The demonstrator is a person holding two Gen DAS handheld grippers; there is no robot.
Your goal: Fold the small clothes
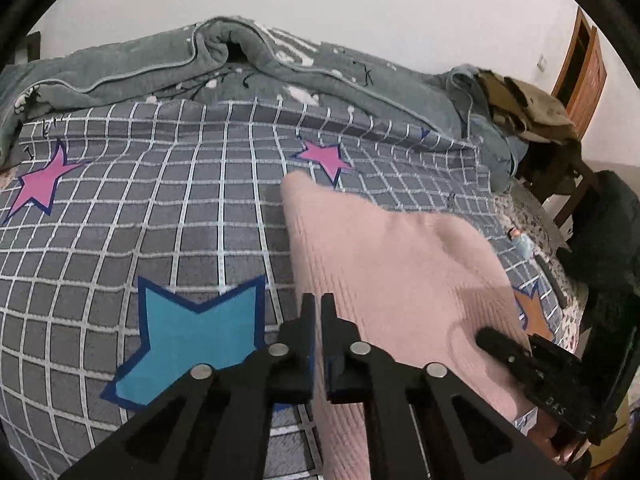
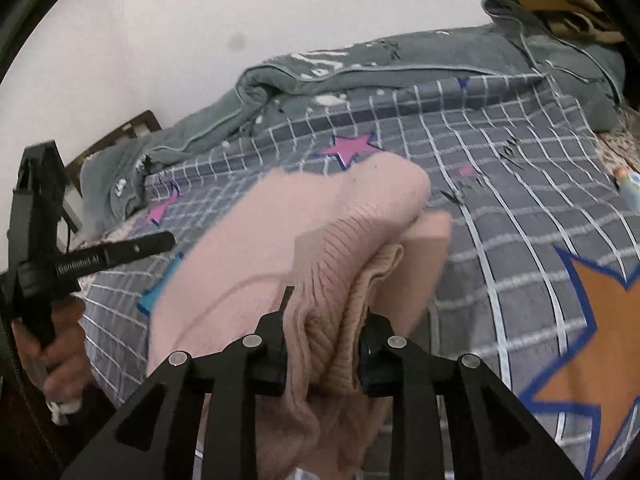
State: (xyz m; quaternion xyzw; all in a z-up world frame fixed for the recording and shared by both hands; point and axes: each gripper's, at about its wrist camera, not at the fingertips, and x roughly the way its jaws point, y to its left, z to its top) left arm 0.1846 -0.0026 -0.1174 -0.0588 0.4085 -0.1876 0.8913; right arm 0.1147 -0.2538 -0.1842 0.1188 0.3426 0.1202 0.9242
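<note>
Pink sweater bunched in right tongs, edge pinched by closed left tongs; mid-fold; next, carrying across bedspread.

A grey checked bedsheet covers the bed, printed with pink stars, a large blue star and an orange star. Along the far side, against the white wall, a grey-green quilt lies bunched up. Past the corner of the bed, olive clothes are heaped on a wooden chair.
</note>
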